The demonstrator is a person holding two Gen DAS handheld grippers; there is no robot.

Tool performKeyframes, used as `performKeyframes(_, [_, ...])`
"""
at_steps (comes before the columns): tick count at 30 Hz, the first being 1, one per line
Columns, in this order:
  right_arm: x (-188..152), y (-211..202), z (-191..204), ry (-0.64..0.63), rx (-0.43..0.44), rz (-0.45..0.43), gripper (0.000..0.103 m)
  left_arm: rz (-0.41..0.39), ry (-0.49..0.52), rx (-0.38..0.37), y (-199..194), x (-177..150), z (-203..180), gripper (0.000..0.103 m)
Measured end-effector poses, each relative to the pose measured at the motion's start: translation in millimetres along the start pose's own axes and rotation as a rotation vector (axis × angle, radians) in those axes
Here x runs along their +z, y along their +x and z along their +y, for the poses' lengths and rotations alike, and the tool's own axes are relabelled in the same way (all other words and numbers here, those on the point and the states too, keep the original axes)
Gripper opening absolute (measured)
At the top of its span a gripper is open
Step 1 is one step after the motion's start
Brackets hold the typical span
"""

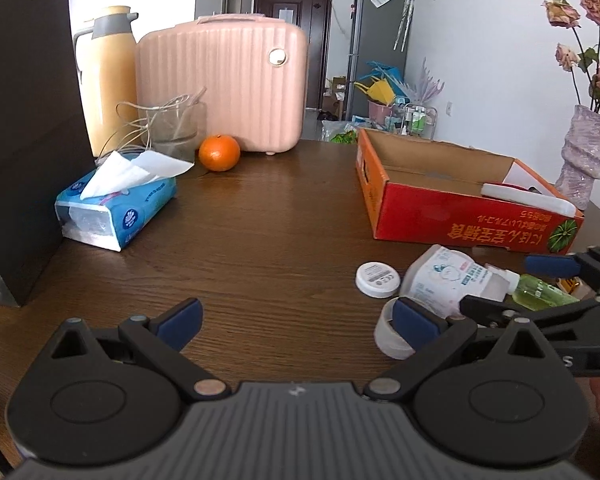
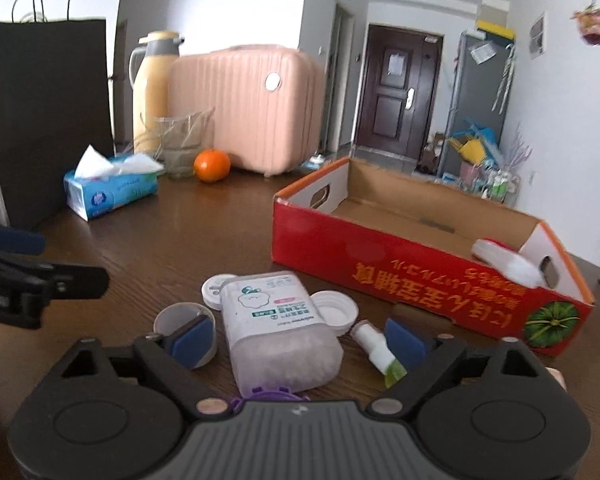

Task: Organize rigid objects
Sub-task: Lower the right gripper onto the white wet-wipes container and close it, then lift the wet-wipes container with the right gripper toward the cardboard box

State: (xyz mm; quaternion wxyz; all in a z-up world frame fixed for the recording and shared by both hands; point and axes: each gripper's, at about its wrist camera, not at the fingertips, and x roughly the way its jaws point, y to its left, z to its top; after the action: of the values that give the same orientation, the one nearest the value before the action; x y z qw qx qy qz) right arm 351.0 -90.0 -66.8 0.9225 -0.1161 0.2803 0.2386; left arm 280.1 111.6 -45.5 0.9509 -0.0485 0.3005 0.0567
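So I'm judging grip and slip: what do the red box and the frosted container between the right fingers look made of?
Red box: corrugated cardboard, glossy red print outside, raw brown inside. Frosted container: apparently translucent matte plastic, paper label, contents dimly visible.

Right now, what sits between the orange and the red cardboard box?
Nothing: only bare brown table separates the orange from the red box, clearest in the left wrist view.

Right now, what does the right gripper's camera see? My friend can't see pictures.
The right hand-held gripper is open around a white plastic bottle lying on a brown table. A red cardboard box sits behind it, with an orange and pink case farther back.
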Motion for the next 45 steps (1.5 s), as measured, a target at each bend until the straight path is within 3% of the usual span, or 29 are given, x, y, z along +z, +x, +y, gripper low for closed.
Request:
performKeyframes(3, [1, 15, 2, -0.018, 0.003, 0.031, 0.085, 0.0, -0.011, 0.002, 0, 0, 5, 0.103])
performKeyframes(9, [3, 35, 5, -0.04, 0.047, 0.083, 0.071, -0.004, -0.004, -0.018, -2, 0, 4, 0.103])
performKeyframes(19, [5, 50, 8, -0.053, 0.054, 0.104, 0.067, 0.007, 0.01, -0.045, 0, -2, 0, 0.103])
performKeyframes(29, [4, 21, 6, 0.017, 0.055, -0.021, 0.066, 0.004, 0.0, -0.044, 1, -2, 2, 0.103])
performKeyframes(37, [-1, -29, -17, 0.09, 0.013, -0.144, 0.066, 0.008, -0.017, -0.038, 4, -2, 4, 0.103])
performKeyframes(45, [-28, -72, -47, 0.132, -0.043, -0.178, 0.066, 0.023, -0.007, -0.017, 10, -4, 0, 0.103])
